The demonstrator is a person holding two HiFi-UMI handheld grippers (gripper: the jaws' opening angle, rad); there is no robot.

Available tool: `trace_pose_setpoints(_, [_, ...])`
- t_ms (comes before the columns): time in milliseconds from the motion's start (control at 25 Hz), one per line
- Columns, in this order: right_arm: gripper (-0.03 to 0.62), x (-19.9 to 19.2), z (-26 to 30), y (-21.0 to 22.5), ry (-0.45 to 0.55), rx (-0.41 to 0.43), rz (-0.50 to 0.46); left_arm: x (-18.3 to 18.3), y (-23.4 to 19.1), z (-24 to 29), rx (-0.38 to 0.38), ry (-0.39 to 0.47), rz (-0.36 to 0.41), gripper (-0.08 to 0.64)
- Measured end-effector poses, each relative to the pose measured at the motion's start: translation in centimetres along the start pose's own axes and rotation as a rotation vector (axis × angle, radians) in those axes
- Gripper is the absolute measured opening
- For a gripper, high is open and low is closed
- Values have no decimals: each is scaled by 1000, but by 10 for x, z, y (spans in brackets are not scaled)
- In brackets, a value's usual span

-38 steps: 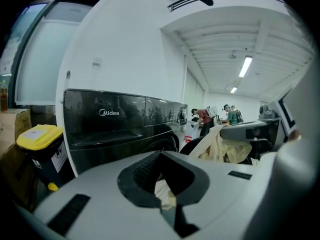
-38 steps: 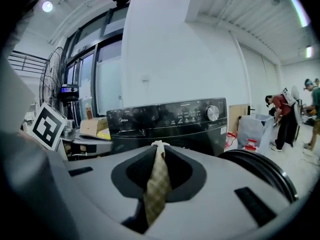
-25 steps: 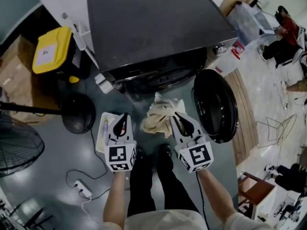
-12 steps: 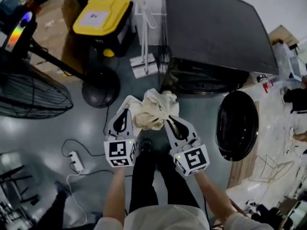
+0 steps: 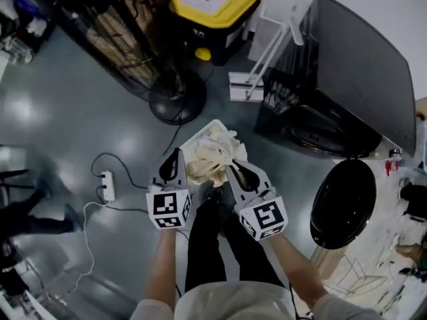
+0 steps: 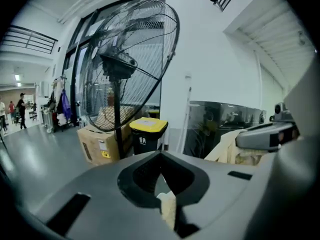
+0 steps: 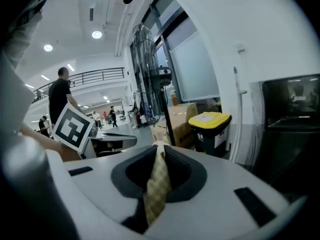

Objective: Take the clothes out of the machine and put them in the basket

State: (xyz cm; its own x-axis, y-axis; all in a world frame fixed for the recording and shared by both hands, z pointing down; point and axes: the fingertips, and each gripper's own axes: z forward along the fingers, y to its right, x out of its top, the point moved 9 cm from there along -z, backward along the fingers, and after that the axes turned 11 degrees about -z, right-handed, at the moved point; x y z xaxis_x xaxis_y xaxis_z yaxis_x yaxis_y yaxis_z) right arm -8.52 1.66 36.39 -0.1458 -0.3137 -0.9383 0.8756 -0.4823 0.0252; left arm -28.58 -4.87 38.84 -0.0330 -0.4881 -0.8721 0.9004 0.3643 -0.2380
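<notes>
A cream bundle of clothes (image 5: 212, 157) hangs between my two grippers, just above a white basket (image 5: 194, 139) on the floor. My left gripper (image 5: 175, 157) is shut on a cream fold (image 6: 168, 210) of it. The right gripper (image 5: 231, 170) is shut on a strip of yellow checked cloth (image 7: 157, 185). The dark washing machine (image 5: 353, 79) stands at the right, its round door (image 5: 343, 203) swung open. In the left gripper view the bundle (image 6: 230, 146) hangs at the right beside the other gripper's jaw.
A yellow-lidded black bin (image 5: 212, 2) and a cardboard box (image 6: 100, 145) stand behind the basket. A standing fan has its base (image 5: 177, 97) just left of the basket. A power strip (image 5: 107, 186) and cable lie on the grey floor at the left. My legs (image 5: 212, 245) show below.
Both grippers have carried the clothes bundle leftward, away from the machine's open door, until it hangs over the white basket. The machine has slid to the right of the view.
</notes>
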Motion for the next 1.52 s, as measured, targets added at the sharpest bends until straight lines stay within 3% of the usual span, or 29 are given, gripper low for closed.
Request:
trace_pose_setpoints(200, [49,-22,36,-38,-56,104,-26,-20,-42,-34,105,18,-63,18])
trace_pose_setpoints(480, [49,-68,78,-56,-168,108,-25,-48,-74,-60,167,11,-105,18])
trace_pose_setpoints(800, [51,-134,136,-60,-283,110,-3,-69,-90,-43,159,10,-113,18])
trace_pose_setpoints(1120, [51,-220,182,-55,-382,117,-47,-124,-101,-9,133,-21,-132,18])
trace_pose_setpoints(1520, [58,-320,243,-50,-535,165,-86,-163,-122,32,117,-29,-81,18])
